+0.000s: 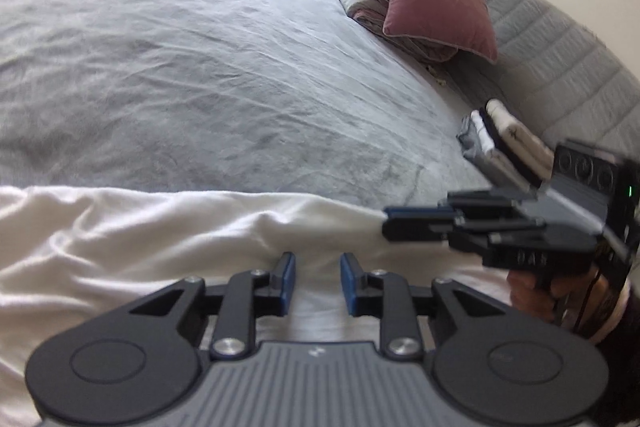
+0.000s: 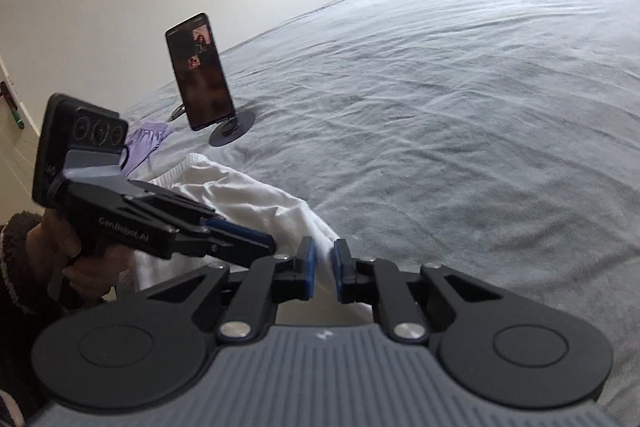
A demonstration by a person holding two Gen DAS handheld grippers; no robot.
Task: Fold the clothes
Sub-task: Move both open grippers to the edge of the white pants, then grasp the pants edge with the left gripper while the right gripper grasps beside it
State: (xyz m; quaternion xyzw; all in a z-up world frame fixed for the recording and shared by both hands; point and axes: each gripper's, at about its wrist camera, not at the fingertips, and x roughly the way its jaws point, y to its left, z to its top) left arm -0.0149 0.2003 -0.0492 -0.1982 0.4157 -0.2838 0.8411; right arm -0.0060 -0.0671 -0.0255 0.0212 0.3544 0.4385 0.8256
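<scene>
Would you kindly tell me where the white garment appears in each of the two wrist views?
Left wrist view: the white garment spans the lower half, from the left edge to the right gripper.
Right wrist view: it lies lower centre-left, running into the right gripper.
Shared landmark: the grey bedspread beneath it.

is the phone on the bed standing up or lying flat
Standing up. The phone is propped nearly upright on a round stand base on the grey bedcover, screen lit.
</scene>
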